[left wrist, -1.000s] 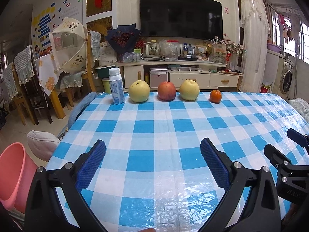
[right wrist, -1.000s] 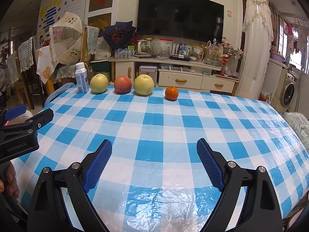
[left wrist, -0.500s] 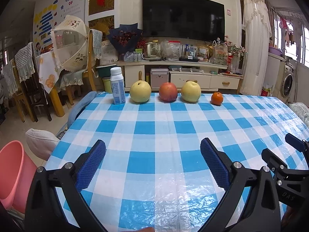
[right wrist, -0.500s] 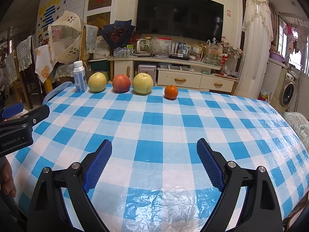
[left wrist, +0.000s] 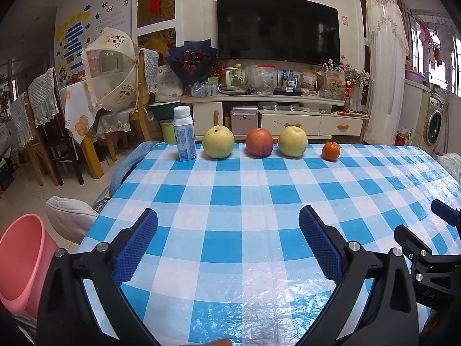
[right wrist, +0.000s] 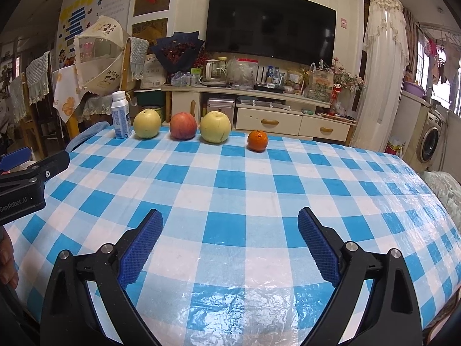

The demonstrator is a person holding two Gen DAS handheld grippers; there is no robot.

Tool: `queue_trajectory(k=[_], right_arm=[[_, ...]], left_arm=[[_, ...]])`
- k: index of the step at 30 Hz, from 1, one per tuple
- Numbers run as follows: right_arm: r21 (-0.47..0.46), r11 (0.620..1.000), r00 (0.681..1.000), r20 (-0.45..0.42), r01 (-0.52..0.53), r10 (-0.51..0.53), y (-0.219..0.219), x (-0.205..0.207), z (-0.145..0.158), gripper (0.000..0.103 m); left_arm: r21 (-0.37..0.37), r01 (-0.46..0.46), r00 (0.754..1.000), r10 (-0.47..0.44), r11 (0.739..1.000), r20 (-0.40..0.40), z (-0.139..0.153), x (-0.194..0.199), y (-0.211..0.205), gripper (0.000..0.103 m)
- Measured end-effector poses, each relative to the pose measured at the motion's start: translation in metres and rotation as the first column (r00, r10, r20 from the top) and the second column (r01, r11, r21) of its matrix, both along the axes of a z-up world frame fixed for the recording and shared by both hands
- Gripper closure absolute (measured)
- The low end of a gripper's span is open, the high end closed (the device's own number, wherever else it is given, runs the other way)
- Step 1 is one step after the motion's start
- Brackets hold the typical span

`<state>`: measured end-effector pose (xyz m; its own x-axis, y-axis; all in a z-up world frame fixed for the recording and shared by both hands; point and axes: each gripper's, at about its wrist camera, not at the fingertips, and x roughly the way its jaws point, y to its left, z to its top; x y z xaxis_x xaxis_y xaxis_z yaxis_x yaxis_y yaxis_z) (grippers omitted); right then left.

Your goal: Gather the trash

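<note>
A small white and blue milk bottle stands upright at the far left edge of the blue checked table; it also shows in the right wrist view. A pink bin stands on the floor at the table's near left. My left gripper is open and empty above the near part of the table. My right gripper is open and empty, to the right of the left one. Both are far from the bottle.
To the right of the bottle sit a yellow pear, a red apple, a second pear and a small orange in a row. Chairs and a TV cabinet stand beyond the table.
Both grippers have drifted a little; the view of the far row has shifted slightly. Both stay open and empty.
</note>
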<state>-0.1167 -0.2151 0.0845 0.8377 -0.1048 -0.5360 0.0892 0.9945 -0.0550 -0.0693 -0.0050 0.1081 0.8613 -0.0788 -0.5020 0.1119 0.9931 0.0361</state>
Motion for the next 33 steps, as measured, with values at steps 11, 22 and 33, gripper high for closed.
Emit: queue_trajectory(k=[11, 22, 33], right_arm=[[0.012, 1.0, 1.0, 0.001, -0.008, 0.008, 0.0, 0.0, 0.0, 0.009], [0.013, 0.999, 1.0, -0.007, -0.03, 0.03, 0.006, 0.003, 0.0, 0.009], [0.105, 0.994, 0.99, -0.132, -0.029, 0.043, 0.002, 0.023, -0.019, 0.009]], left_arm=[[0.016, 0.006, 1.0, -0.006, 1.0, 0.014, 0.001, -0.001, 0.0, 0.004], [0.025, 0.011, 1.0, -0.011, 1.0, 0.008, 0.0, -0.001, -0.001, 0.004], [0.049, 0.036, 0.995, -0.031, 0.998, -0.098, -0.028, 0.019, -0.016, 0.004]])
